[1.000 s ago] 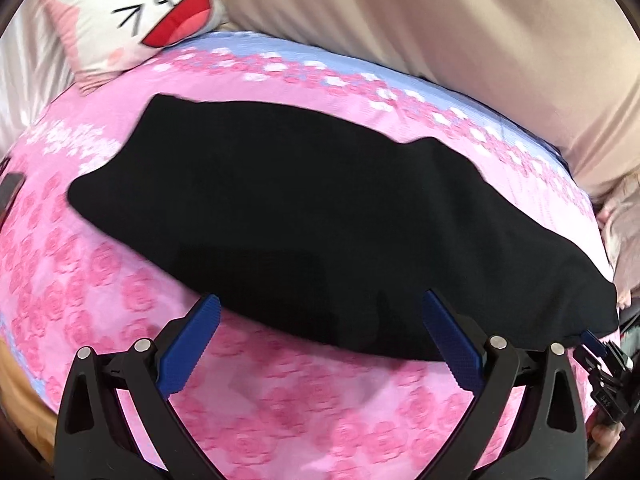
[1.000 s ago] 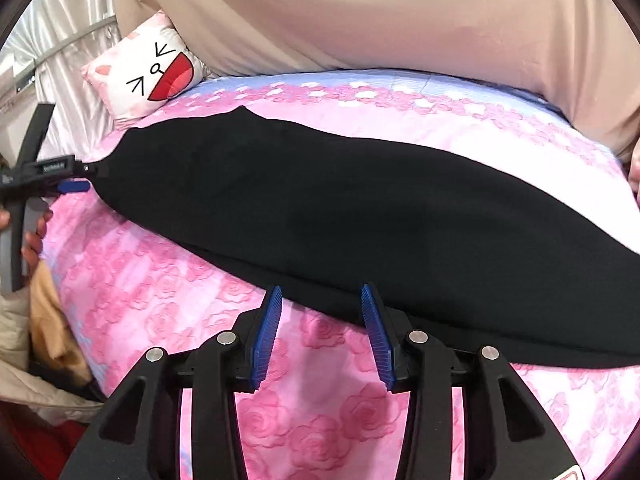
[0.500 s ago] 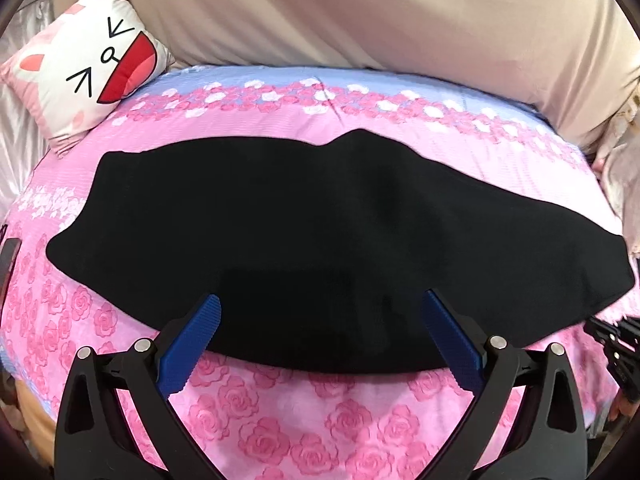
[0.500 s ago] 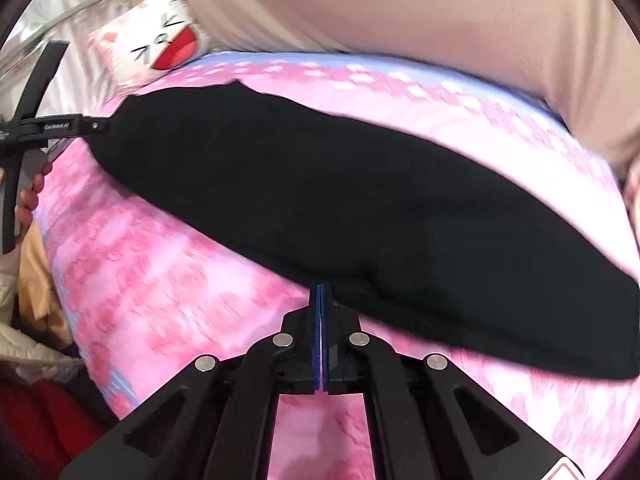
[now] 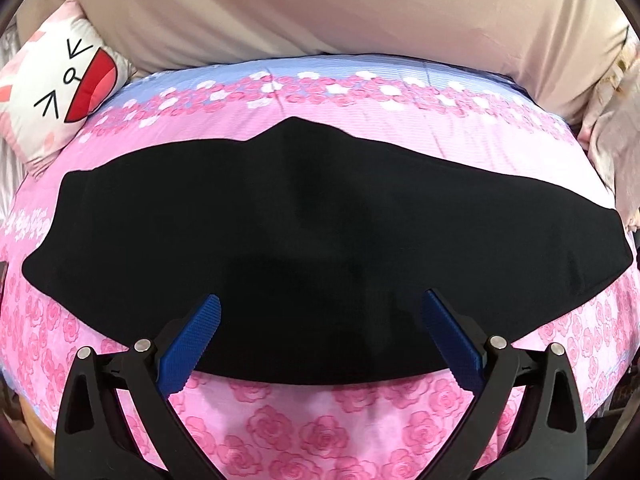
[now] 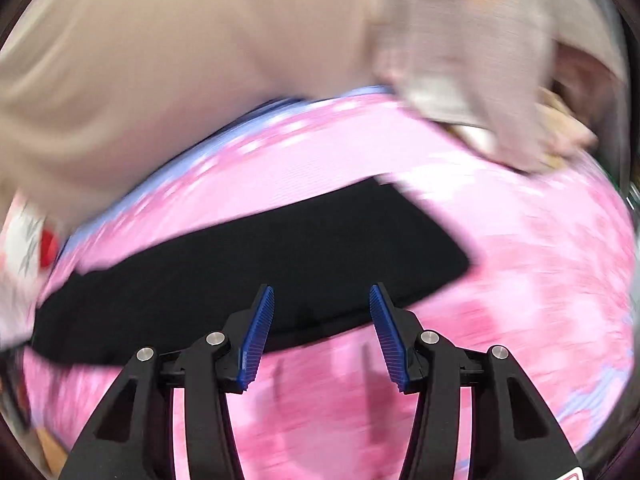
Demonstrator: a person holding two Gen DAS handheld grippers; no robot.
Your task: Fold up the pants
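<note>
Bed: pink rose-print bedsheet (image 5: 320, 432), black soft cloth pants (image 5: 320, 240) lying flat across it.
Left gripper (image 5: 320, 336): I see it wide open, empty.
Right gripper (image 6: 322, 332): jaws just reopened, nothing between.
Handling: limp, light; I'd pinch the near hem edge.
</note>
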